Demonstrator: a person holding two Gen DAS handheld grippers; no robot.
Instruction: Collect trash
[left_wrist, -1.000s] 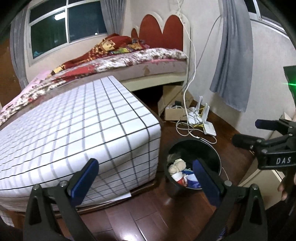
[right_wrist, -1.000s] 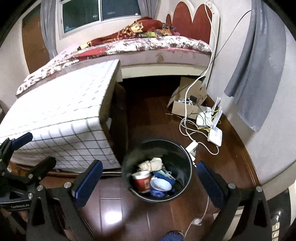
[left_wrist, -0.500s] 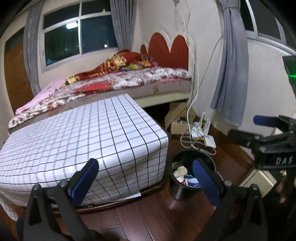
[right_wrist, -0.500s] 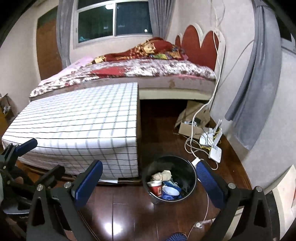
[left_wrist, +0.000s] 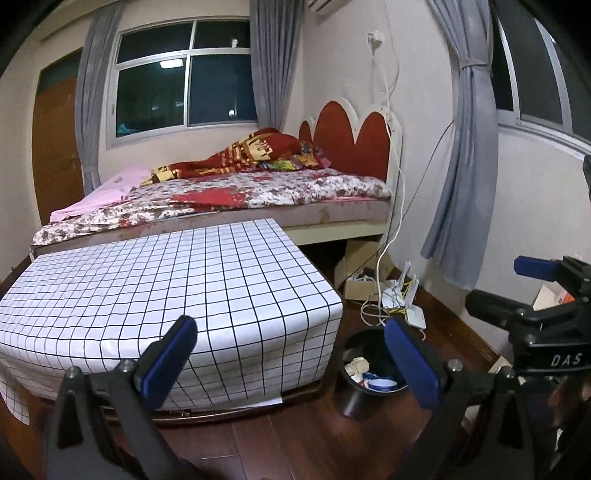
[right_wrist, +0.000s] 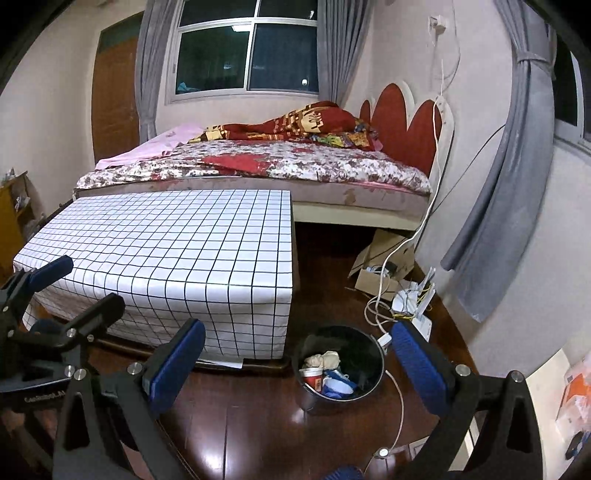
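Note:
A black round trash bin stands on the dark wood floor beside the checked table. It holds crumpled paper, a red cup and a blue-and-white bowl. My left gripper is open and empty, raised well back from the bin. My right gripper is open and empty, also high above the floor. Each gripper shows at the edge of the other's view, the right one and the left one.
A low table under a white checked cloth stands left of the bin. Behind it is a bed with a red headboard. A cardboard box, routers and white cables lie on the floor by the wall.
Both grippers have risen and pulled back from the bin, so it looks smaller and lower in both views. Both stay open and empty.

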